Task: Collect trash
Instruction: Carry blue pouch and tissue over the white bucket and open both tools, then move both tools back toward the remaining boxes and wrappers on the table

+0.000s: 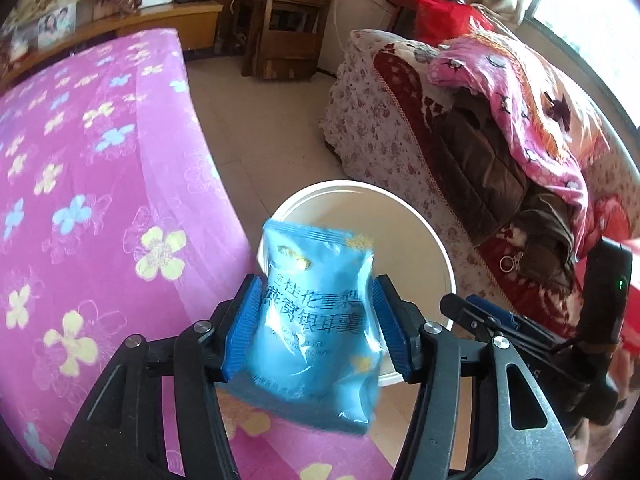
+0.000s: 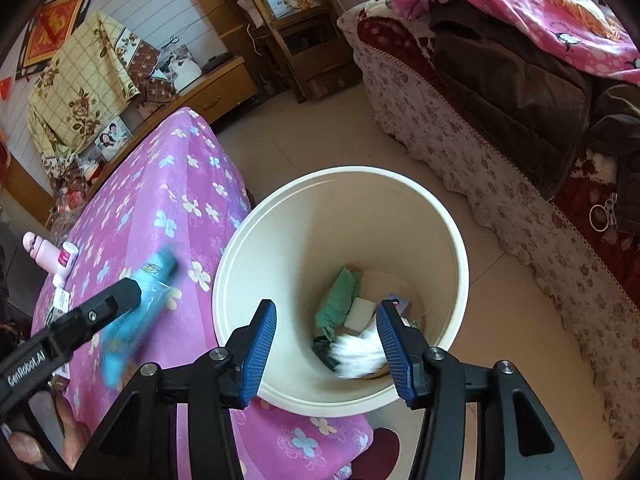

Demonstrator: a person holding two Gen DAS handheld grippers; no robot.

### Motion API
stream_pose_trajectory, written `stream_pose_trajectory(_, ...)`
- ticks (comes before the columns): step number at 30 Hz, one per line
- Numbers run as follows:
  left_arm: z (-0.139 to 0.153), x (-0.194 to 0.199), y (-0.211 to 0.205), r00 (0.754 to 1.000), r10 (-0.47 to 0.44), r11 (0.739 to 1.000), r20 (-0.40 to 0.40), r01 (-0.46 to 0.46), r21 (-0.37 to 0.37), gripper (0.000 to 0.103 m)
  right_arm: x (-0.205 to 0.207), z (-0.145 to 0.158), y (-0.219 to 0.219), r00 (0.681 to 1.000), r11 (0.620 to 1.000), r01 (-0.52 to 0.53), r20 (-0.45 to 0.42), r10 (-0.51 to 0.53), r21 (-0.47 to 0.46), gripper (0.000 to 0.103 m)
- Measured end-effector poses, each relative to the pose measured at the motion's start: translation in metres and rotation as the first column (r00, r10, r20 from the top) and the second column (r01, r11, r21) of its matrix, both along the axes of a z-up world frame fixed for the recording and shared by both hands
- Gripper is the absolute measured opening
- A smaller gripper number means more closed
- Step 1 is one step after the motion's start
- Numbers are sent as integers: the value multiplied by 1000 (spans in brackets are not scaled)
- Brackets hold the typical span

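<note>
My left gripper (image 1: 316, 316) is shut on a blue snack packet (image 1: 316, 320) with dark print, held above the edge of the pink flowered table next to the cream bucket (image 1: 436, 240). In the right wrist view the left gripper (image 2: 132, 292) and its packet (image 2: 136, 312) show at the left, blurred. My right gripper (image 2: 326, 340) is open and empty over the bucket (image 2: 240, 248). Inside the bucket lie a green cloth (image 2: 338, 296), a white block (image 2: 360, 310), a blurred white wrapper (image 2: 356, 354) and a small blue-white box (image 2: 398, 304).
The pink flowered tablecloth (image 2: 160, 208) carries a pink bottle (image 2: 40, 250) and small boxes at its left end. A sofa (image 2: 480, 152) with blankets and coats stands to the right, a key ring (image 2: 602, 212) on it. A wooden chair (image 2: 296, 40) stands at the back.
</note>
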State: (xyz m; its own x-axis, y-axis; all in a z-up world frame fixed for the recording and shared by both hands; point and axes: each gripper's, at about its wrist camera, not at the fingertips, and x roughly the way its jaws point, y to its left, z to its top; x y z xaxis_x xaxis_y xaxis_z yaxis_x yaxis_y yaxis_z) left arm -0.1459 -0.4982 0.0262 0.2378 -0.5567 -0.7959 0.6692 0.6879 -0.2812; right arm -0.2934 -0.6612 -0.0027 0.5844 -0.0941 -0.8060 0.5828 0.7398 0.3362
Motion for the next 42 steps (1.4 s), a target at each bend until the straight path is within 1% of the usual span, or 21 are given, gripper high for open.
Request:
stream_pose_trajectory(6, 2, 0, 5, 1000, 1, 1000, -2, -1, -4, 57, 1, -2, 4, 1000, 1000, -11, -6, 11, 26, 50)
stream_pose_trajectory(14, 6, -2, 16, 998, 22, 999, 56, -25, 40, 57, 4, 8, 14, 999, 999, -35, -5, 35, 0, 50)
stream_pose_trajectory(20, 9, -2, 32, 996, 48, 998, 73, -51, 47, 57, 8, 14, 24, 999, 999, -51, -12, 50, -14, 50)
stream_pose_trajectory(25, 14, 0, 45, 994, 74, 996, 79, -77, 48, 57, 9, 24, 35, 998, 998, -62, -1, 62, -28, 50)
stream_pose_trajectory(33, 21, 0, 74, 989, 109, 992, 101, -115, 56, 57, 16, 43, 63, 993, 992, -116, 19, 117, -50, 51)
stream_pose_trajectory(37, 25, -1, 94, 985, 130, 988, 117, -138, 66, 57, 24, 50, 83, 988, 987, -151, 28, 153, -60, 52)
stream_pose_trajectory(42, 23, 0, 129, 980, 158, 981, 121, -170, 97, 57, 36, 52, 107, 979, 980, -195, 41, 197, -49, 53)
